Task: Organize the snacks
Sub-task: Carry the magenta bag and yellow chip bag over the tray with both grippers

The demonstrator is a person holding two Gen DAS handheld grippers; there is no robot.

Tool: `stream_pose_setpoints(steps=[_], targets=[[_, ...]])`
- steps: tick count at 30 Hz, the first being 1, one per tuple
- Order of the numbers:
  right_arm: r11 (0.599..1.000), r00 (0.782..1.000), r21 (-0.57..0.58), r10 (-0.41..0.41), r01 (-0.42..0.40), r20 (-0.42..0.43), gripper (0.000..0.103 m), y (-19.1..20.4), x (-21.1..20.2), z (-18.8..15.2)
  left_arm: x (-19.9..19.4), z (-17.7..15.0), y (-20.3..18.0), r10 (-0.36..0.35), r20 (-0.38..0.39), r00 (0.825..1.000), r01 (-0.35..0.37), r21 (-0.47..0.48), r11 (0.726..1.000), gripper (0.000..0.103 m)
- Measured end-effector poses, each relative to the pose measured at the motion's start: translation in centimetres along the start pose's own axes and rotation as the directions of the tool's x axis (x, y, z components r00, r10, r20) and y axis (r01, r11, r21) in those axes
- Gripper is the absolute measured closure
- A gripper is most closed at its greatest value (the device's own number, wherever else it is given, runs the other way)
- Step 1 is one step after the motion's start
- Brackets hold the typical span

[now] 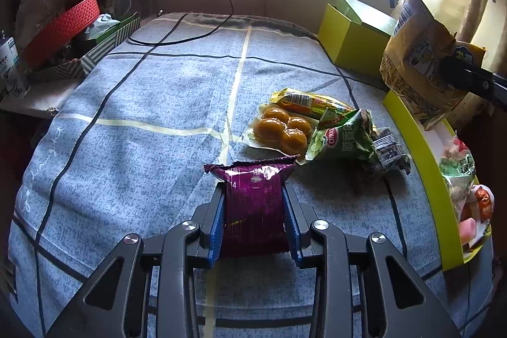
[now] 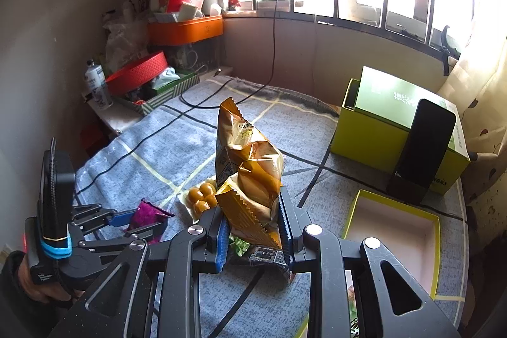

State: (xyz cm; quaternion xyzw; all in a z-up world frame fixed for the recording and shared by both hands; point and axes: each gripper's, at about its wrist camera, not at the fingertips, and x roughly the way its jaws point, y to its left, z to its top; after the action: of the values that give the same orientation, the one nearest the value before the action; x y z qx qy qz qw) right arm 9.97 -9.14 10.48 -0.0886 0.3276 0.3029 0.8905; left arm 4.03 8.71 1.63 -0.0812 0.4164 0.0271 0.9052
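Grey checked cloth [image 1: 142, 103] covers surface; barred window behind, black cable [image 1: 202, 34] across far end.

Items:
- Left gripper [image 1: 253, 195]: blue pads pinching purple snack pack [image 1: 253, 205] by its sides; pack's far end rests near cloth centre. No earlier pic, so nothing on jaw motion.
- Right gripper [image 2: 253, 224]: pressed onto lower crimped end of yellow-brown snack bag [image 2: 250, 167], bag upright, lifted clear of cloth. In left wrist view same bag hangs above tray's far end.
- Loose pile, centre-right of cloth: clear pack w/ four orange-brown round pieces [image 1: 282, 129]; yellow-green wrapper [image 1: 304, 102] touching it on far side; green snack bag [image 1: 342, 141] just beside; small dark packet [image 1: 389, 148] at bag's right.
- Yellow-green tray [image 1: 421, 148], right edge of surface: holds several packs, green/white and red/pink, labels unreadable.
- Green box [image 2: 380, 132] at back right, lid propped inside; dark phone-like slab [image 2: 421, 151] leaning on its front.
- Clutter at left: orange bin [image 2: 185, 29], red tub [image 2: 139, 73], striped box [image 1: 104, 49], white bottle [image 2: 96, 83].
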Motion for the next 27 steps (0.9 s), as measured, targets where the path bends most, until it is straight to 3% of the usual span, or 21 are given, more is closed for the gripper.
stream_pose_setpoints(steps=[15, 27], targets=[[0.999, 0.999, 0.039, 0.007, -0.009, 0.04, 0.079, -0.5, -2.7, -1.5, -4.4, 1.7, -3.4, -0.033, 0.103, 0.994, 0.028, 0.053, 0.998, 0.069], [0.996, 0.997, 0.084, -0.02, 0.013, 0.08, 0.079, -2.3, -5.4, -2.8, -5.8, 3.5, -7.0, -0.082, 0.154, 0.985, 0.064, 0.119, 0.991, 0.069]])
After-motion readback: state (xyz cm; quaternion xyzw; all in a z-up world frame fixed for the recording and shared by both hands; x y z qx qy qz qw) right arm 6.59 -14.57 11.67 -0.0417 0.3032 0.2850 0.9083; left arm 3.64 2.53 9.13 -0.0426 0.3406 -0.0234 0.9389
